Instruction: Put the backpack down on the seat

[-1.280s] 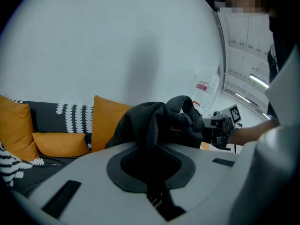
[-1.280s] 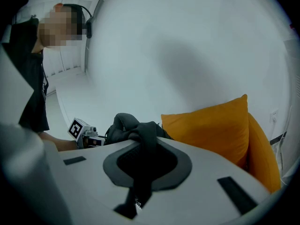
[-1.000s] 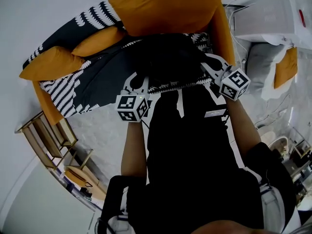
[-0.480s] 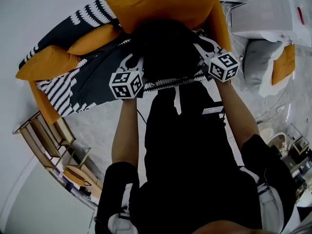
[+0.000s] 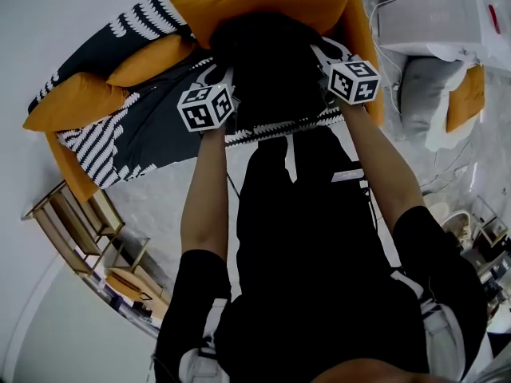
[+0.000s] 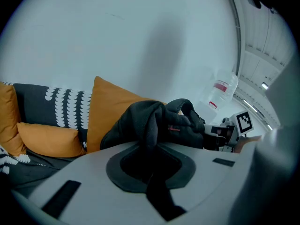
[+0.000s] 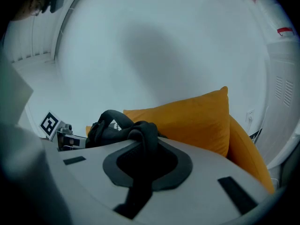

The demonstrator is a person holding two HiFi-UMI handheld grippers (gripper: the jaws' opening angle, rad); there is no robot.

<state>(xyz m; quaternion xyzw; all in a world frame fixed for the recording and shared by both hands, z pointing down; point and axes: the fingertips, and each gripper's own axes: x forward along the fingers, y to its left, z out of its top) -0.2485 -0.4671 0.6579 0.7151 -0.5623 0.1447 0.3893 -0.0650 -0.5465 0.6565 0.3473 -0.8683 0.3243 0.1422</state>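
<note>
My head view sits high and looks steeply down past the person [image 5: 311, 246] onto the sofa [image 5: 120, 126] at the frame top, at mid range. The left gripper view rides on the left gripper [image 5: 217, 76]. It sits low and faces along the jaws toward the white wall [image 6: 117, 41], with the backpack [image 6: 154, 121] very close. The right gripper view rides on the right gripper [image 5: 326, 54], equally low and close, from the opposite side. All three views share the backpack and the big orange cushion [image 7: 197, 116]. Each gripper view catches the other gripper across the backpack.
</note>
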